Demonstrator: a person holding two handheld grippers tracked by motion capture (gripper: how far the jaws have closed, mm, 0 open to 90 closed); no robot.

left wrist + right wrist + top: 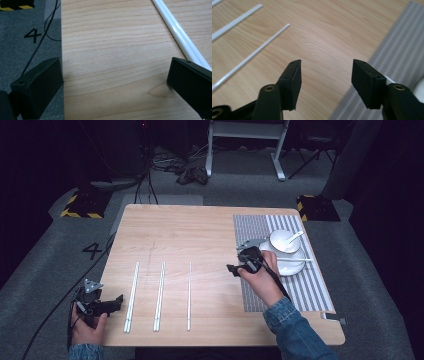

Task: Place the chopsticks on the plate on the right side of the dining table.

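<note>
Pale wood-grain table (pixel 200 230), ribbed grey mat (pixel 310 290).
Your right gripper (pixel 325 75) and left gripper (pixel 112 82) gape empty; slim white sticks (pixel 189 295) lie parallel.

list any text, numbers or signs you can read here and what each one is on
"4": a black numeral on the grey floor left of the table; it also shows in the left gripper view.
No other writing can be read. The black and yellow striped blocks on the floor carry hazard stripes only, no words, and the striped mat bears no label.

Glossy white chopsticks (pixel 160 295) — matt wood table (pixel 200 230)
</note>
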